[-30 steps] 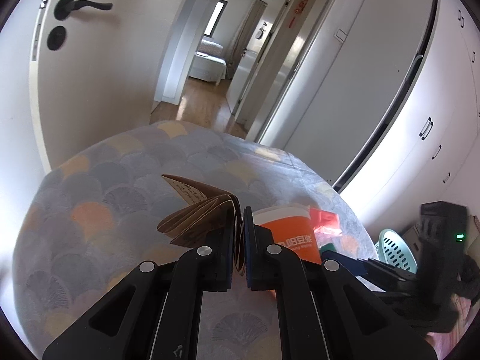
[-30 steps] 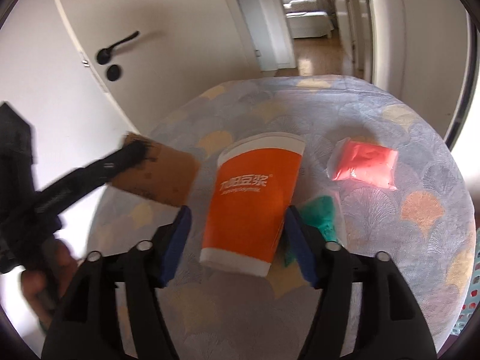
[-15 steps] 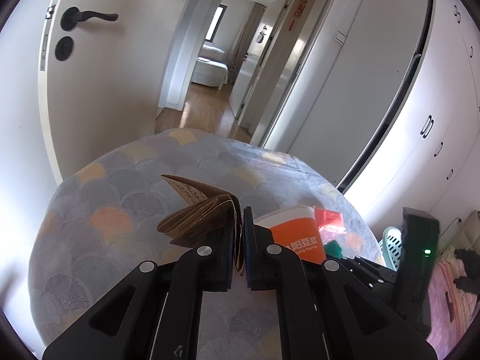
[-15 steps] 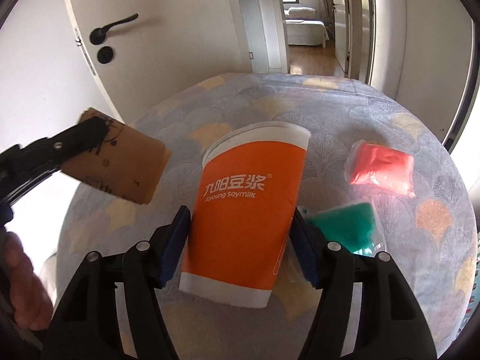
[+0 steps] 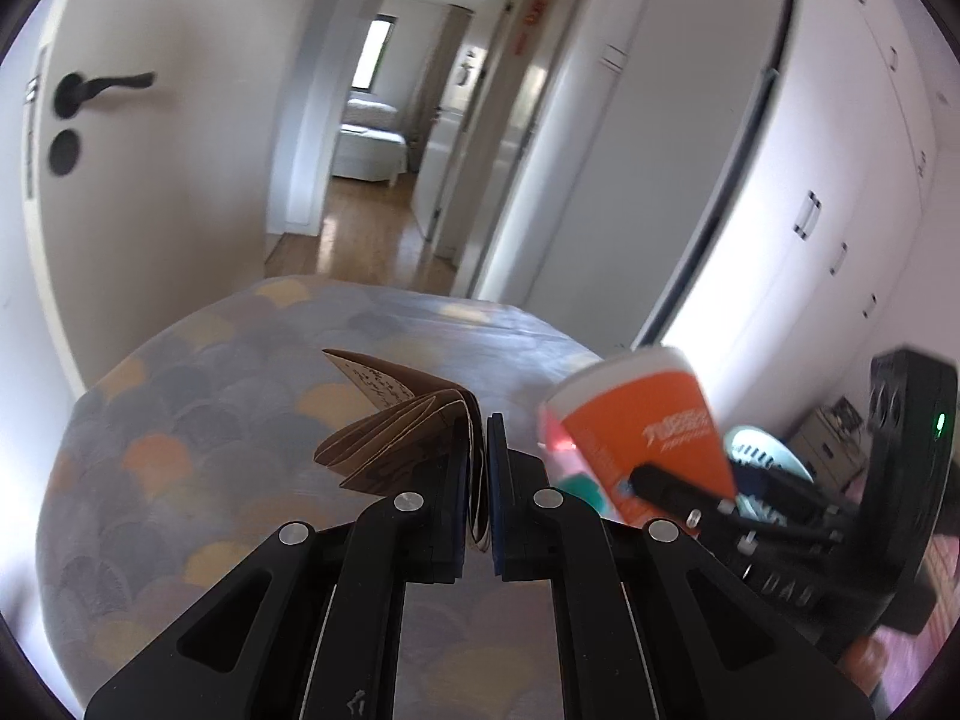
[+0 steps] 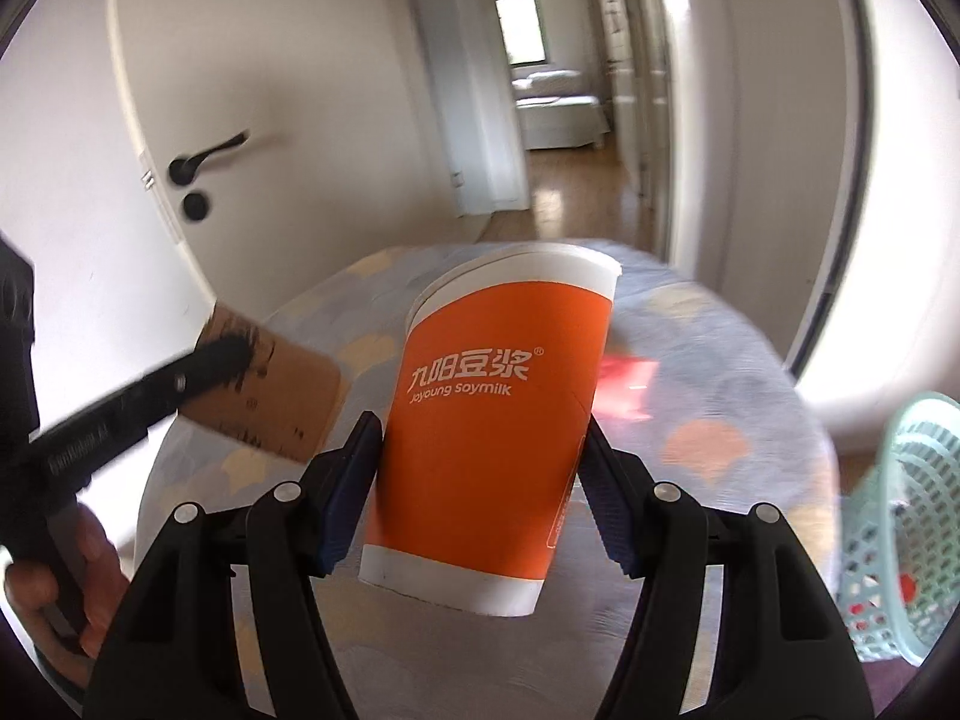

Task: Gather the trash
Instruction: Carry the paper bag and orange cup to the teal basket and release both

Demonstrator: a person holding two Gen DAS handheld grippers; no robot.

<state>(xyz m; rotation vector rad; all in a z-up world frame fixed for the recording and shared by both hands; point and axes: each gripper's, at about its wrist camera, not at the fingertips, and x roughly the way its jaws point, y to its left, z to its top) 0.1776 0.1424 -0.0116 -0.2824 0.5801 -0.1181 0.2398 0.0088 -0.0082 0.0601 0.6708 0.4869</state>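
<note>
My left gripper (image 5: 478, 426) is shut on a folded brown paper piece (image 5: 402, 423) and holds it above the round table (image 5: 180, 432). The left gripper also shows in the right wrist view (image 6: 240, 354), still clamped on the brown paper (image 6: 282, 396). My right gripper (image 6: 480, 438) is shut on an orange and white paper cup (image 6: 498, 420) and holds it upright above the table. The cup shows at the right in the left wrist view (image 5: 642, 426). A red packet (image 6: 624, 387) lies on the table behind the cup; a green packet (image 5: 591, 489) peeks out below it.
A teal mesh basket (image 6: 894, 528) stands low at the right of the table, also in the left wrist view (image 5: 762, 459). The table has a scale-pattern cloth (image 6: 720, 420). A white door (image 5: 120, 150), a hallway and white cupboards (image 5: 810, 180) lie beyond.
My right gripper has lifted the cup off the table and swung right, bringing the basket into view. My left gripper has risen with the brown paper.
</note>
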